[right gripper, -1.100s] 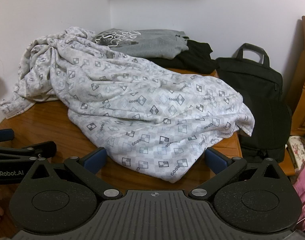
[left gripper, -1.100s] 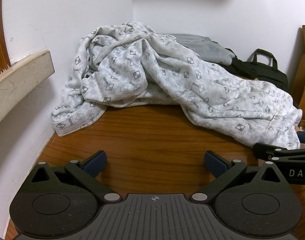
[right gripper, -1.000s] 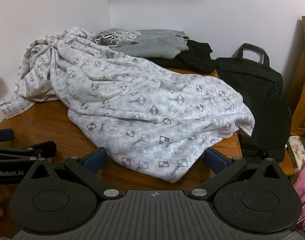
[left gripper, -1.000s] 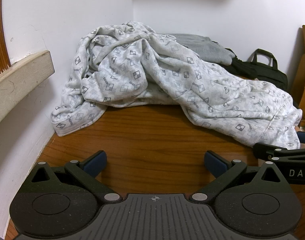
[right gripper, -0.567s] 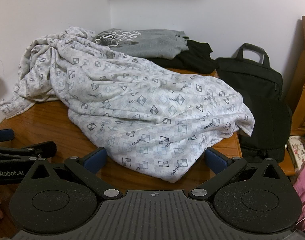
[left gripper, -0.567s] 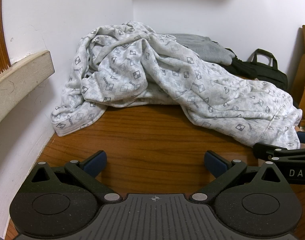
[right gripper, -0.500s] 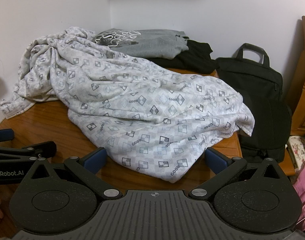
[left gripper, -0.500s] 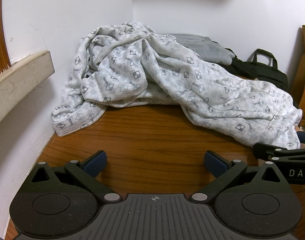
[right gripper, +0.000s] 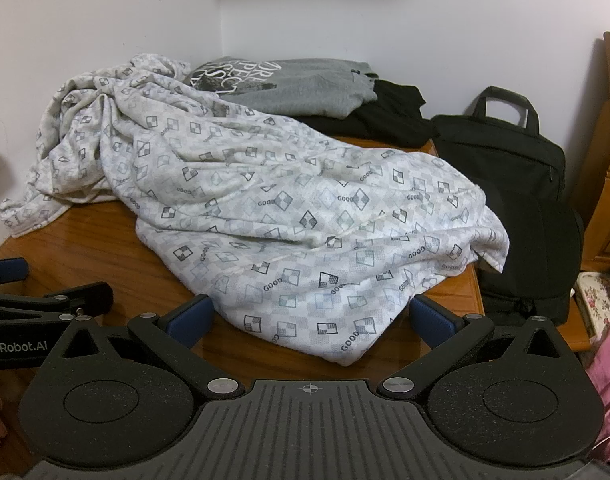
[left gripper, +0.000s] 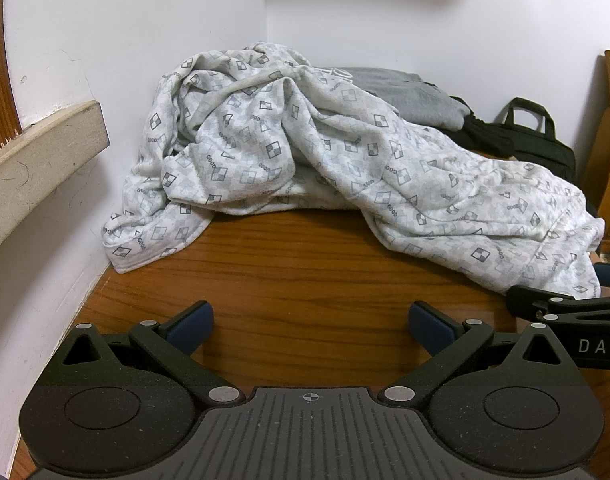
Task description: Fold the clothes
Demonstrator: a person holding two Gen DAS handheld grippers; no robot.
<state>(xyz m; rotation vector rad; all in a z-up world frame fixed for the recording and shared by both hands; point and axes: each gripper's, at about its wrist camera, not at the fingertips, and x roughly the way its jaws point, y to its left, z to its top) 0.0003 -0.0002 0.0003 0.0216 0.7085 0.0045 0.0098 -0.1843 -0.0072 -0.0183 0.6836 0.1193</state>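
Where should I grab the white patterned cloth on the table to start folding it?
Probably by the loose near edge of the white patterned cloth, where a corner droops toward the right gripper. Come in low from the front along the wooden table; that hem lies thin between the open jaws, while the far end is bunched against the wall.

A home: wooden table [right gripper: 105, 248], clothes [right gripper: 289, 208], bag [right gripper: 517, 184].

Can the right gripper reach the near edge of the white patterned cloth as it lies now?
Probably yes: the right gripper is open, and the white patterned cloth lies between its fingers with its near edge uncovered.
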